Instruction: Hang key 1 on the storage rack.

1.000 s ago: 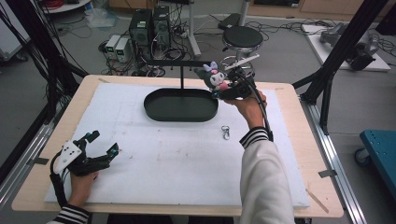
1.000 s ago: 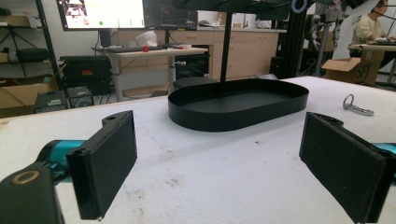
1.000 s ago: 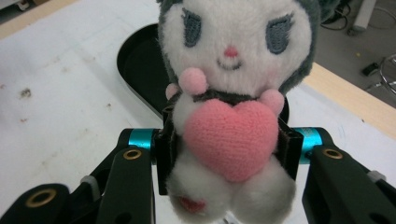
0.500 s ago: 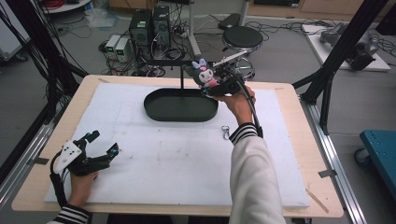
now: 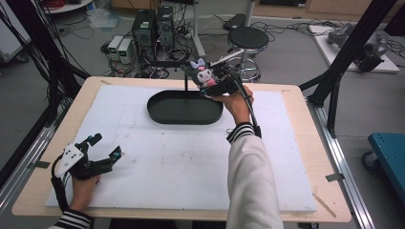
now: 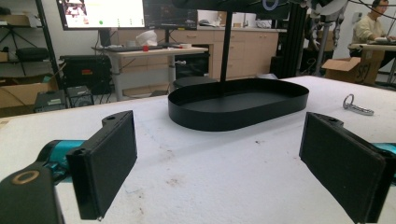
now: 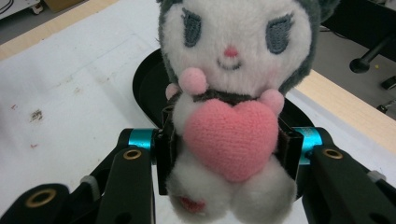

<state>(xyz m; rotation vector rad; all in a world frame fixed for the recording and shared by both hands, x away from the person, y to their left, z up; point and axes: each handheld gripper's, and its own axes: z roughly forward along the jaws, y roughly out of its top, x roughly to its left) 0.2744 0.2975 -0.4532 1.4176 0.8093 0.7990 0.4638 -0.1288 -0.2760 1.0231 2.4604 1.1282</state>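
Here the left gripper [image 5: 106, 149] is resting near the table edge with jaws apart and empty, while the right gripper [image 5: 214, 82], the nearer one, is clamping the plush [image 7: 229, 116] upright above the tray's [image 5: 157, 112] far rim, beside the post [image 5: 185, 83].
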